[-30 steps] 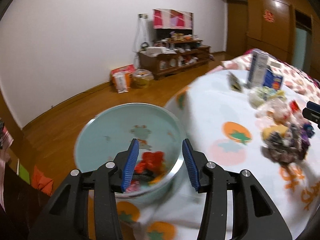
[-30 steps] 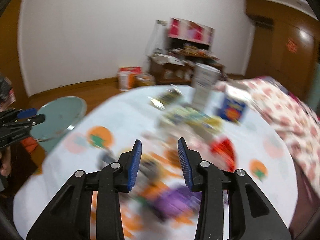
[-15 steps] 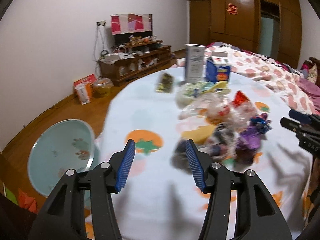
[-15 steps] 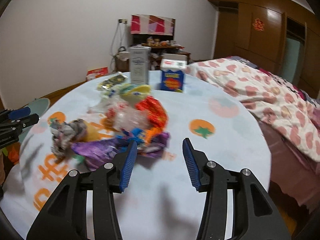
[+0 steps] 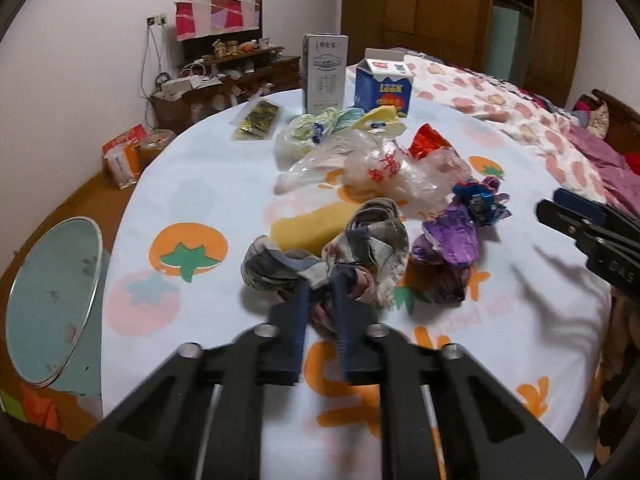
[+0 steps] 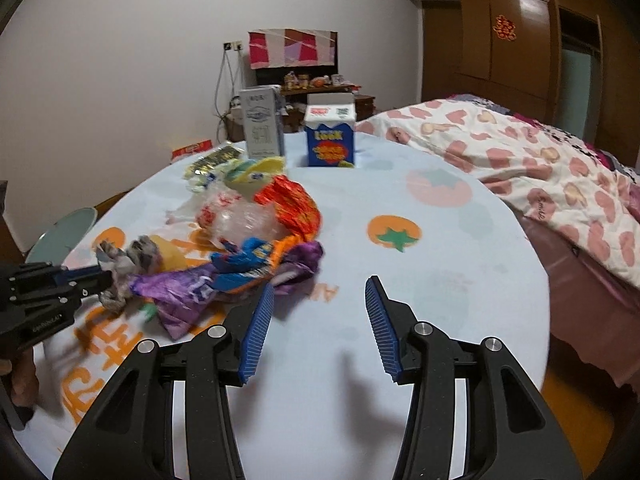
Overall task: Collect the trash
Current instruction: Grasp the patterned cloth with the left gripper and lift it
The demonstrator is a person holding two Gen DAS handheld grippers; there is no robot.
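Crumpled grey patterned cloth wad [image 5: 352,256] lies on round white tablecloth with orange tomato print [image 5: 192,184], at near edge of trash pile. Left gripper [image 5: 320,280]: blue pads pressed together, pinching near fold of wad. Purple foil wrapper [image 6: 188,284] just beside wad; clear plastic bag [image 5: 396,168] and yellow piece [image 5: 308,226] behind. Right gripper [image 6: 320,300]: jaws spread, nothing between, left pad near purple foil wrapper. Pale blue round bin [image 5: 48,300] beside table edge, left of pile.

Purple wrapper [image 5: 448,240], red-orange wrapper [image 6: 294,204], pale blue orange-tomato-print tablecloth [image 6: 420,280], teal bin [image 5: 48,300]
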